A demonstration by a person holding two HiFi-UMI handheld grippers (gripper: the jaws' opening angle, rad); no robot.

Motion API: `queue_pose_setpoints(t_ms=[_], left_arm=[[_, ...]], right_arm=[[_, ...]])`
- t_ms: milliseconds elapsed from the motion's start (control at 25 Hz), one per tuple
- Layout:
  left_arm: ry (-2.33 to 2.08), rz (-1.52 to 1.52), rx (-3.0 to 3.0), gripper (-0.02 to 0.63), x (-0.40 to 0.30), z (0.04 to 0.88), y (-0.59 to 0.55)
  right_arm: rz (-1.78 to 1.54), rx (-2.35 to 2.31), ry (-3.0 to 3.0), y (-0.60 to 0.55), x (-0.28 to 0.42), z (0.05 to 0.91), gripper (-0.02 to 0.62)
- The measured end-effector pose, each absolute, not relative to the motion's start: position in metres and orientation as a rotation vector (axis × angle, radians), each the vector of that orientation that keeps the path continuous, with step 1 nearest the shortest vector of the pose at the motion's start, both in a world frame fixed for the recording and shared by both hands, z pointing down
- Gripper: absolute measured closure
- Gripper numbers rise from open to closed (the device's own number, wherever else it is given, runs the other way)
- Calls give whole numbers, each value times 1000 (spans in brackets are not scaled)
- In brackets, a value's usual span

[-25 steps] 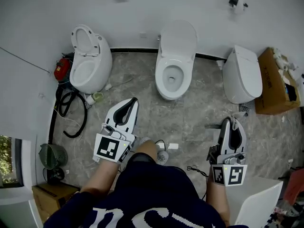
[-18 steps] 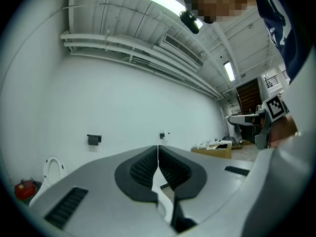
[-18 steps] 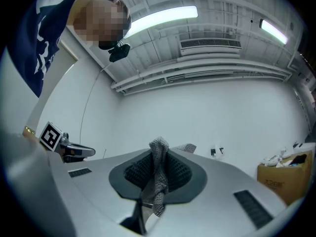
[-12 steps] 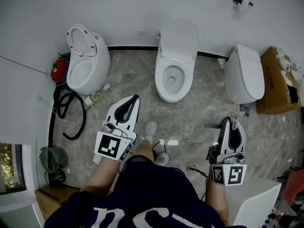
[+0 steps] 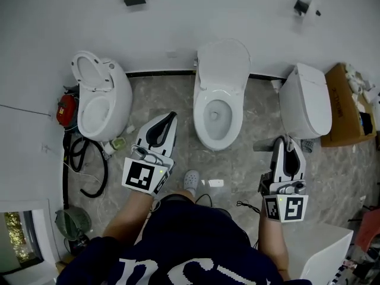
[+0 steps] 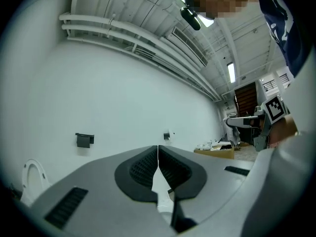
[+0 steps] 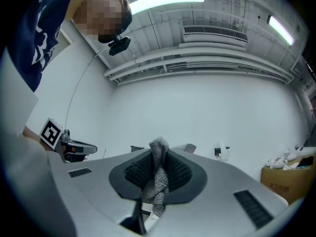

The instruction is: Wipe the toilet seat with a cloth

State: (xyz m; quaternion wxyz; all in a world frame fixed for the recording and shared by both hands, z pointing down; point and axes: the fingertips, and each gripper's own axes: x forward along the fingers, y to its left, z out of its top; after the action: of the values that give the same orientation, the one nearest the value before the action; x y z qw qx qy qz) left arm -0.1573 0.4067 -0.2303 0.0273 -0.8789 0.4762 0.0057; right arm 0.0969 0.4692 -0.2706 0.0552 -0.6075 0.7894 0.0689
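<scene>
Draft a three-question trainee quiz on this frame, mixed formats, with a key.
1. True or false: the left claw holds the cloth.
2. Which toilet has its lid closed? A left, B middle, C right.
3. Fill in: the right claw is shut on the ____.

Key:
1. False. The left claw is shut with nothing in it.
2. C, the right toilet.
3. cloth
</scene>
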Motion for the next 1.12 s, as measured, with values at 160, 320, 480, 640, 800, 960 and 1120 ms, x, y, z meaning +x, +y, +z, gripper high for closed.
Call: queue_pose_setpoints(t_ms=[160, 320, 480, 640, 800, 960, 1120], left_arm=[[1428, 31, -2738, 583, -170, -233, 349], [1402, 27, -2770, 584, -177, -228, 311], [1404, 58, -2790, 584, -181, -228, 287], [1433, 112, -2781, 584, -183, -229, 266], [1473, 92, -2776, 583, -184, -221, 246], [1526, 69, -2751, 584, -183, -217, 225], [1581, 40, -2741, 584, -178, -211, 199]], right_arm=[[202, -1882, 2362, 421, 83, -274, 526], [206, -1913, 2339, 393, 77, -276, 526], [210, -1939, 2343, 371, 76, -278, 526], [204, -1923, 2373, 341, 71, -273, 526], [190, -1879, 2413, 311, 66, -266, 526], [175, -1820, 2452, 277, 68, -262, 526], [151, -1757, 2498, 237, 71, -259, 526]])
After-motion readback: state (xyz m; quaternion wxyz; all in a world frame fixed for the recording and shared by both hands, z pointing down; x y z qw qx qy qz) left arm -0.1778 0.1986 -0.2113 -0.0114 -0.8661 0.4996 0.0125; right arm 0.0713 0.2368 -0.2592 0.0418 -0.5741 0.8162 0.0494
